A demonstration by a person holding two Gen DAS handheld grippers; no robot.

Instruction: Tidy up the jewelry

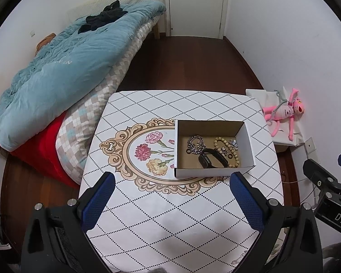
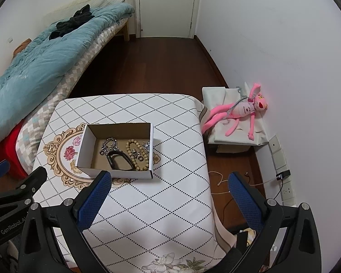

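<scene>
One box, one chain, one bead bracelet, one wristband.

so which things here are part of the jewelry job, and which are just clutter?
Job:
cardboard box
silver chain
bead bracelet
black wristband
left gripper, open
right gripper, open

Lying about:
pink plush toy
blue duvet
patterned table

A bed runs along the left wall, a blue quilt heaped on it with dark clothing on top. At the far end stands a white door. By the right wall, a pink plush toy sprawls on a cloth-covered box.
</scene>
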